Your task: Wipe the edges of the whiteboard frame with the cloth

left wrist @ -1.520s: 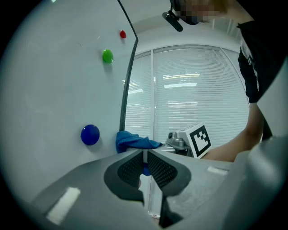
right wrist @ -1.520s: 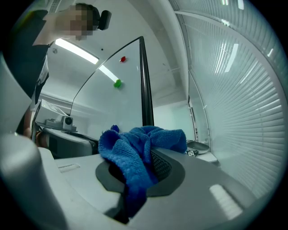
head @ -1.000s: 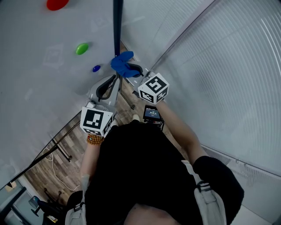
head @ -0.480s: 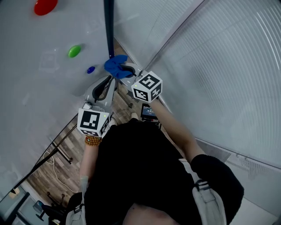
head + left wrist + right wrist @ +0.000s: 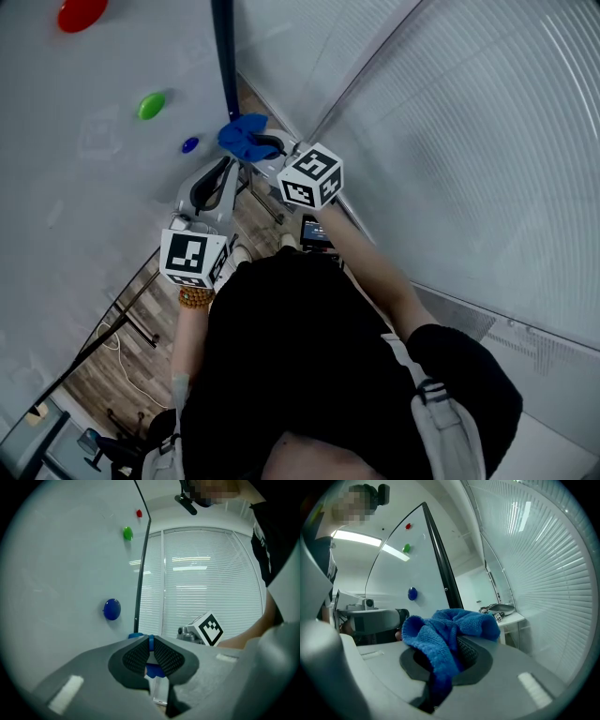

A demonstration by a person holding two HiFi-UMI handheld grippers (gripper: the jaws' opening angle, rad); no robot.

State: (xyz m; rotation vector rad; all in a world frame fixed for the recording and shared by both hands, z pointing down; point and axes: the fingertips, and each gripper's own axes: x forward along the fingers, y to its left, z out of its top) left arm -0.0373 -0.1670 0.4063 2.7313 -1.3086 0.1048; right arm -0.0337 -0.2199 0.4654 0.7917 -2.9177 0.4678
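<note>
Slatted blinds (image 5: 469,141) wall the corner where a whiteboard (image 5: 84,206) stands over a wooden floor (image 5: 112,366). Its dark frame (image 5: 225,66) runs lengthwise up the board's right edge. The right gripper (image 5: 267,150) is clamped on a bunched blue cloth (image 5: 242,136), which points at the frame's lower stretch and spills over one jaw. The left gripper (image 5: 223,167) hangs just beside it before the board, jaws together on nothing. Black-and-white square patterns mark both gripper cubes. Red (image 5: 80,13), green (image 5: 150,105) and blue (image 5: 190,144) magnets dot the board left of the frame, whose length above the cloth runs open.
</note>
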